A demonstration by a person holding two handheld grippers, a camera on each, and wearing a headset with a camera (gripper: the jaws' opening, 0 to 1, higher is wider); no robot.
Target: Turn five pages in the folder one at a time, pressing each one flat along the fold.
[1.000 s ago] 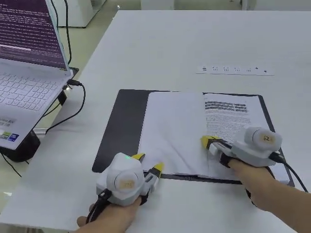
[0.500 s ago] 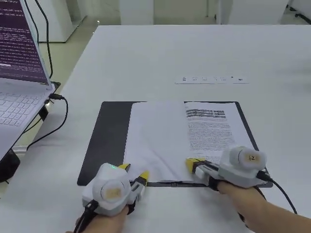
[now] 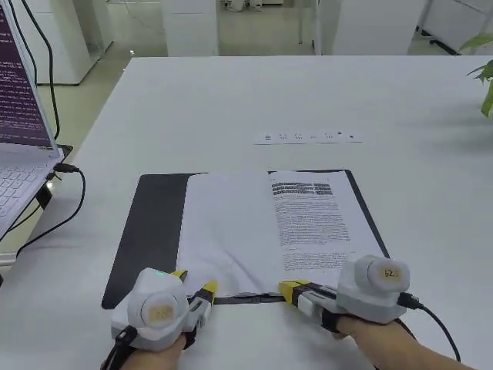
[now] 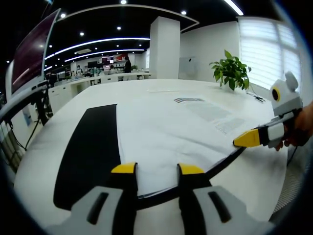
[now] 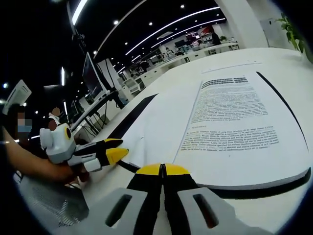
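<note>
The folder [image 3: 150,231] lies open; left gripper [image 3: 194,281] and right gripper [image 3: 290,290] sit at its near edge.

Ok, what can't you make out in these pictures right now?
- Head view: print on the page is too small to read.
- Head view: laptop is cut off by the left edge.
- Head view: near edge of the folder is partly hidden behind the left tongs.
- Head view: marks on the strip are too small.

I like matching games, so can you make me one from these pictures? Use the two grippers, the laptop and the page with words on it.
Things:
1 left gripper
2 right gripper
3 laptop
4 printed page

Places or states:
A jaws shut together
B by the table's left edge
C jaws apart
D on the right half of the folder

Pairs: 1-C, 2-A, 3-B, 4-D
</note>
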